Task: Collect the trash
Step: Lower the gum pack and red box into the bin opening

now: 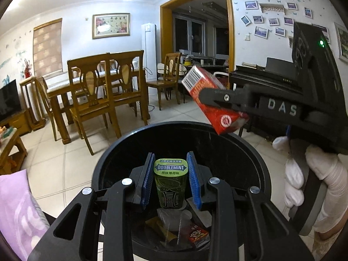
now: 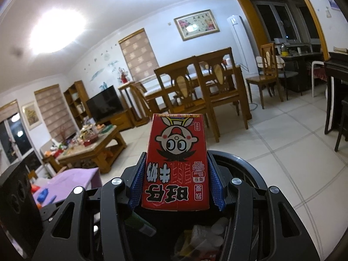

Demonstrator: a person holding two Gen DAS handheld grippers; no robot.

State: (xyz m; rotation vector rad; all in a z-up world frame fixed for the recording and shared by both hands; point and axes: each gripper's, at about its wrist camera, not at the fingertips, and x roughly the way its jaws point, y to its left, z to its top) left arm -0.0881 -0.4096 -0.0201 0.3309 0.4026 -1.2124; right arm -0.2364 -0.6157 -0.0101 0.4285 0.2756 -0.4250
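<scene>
The left gripper (image 1: 170, 179) has its jaws pinching a green Doublemint gum container (image 1: 171, 186) upright between the blue pads (image 1: 148, 178). Directly below the jaws gapes a black trash bin (image 1: 113, 158), with wrappers (image 1: 196, 233) lying at its bottom. Up and to the right of these jaws, over the bin's far rim, the right gripper (image 2: 176, 174), held in a white-gloved hand (image 1: 313, 187), pinches a red milk carton (image 2: 176, 165). Beyond stand wooden chairs (image 1: 95, 95).
</scene>
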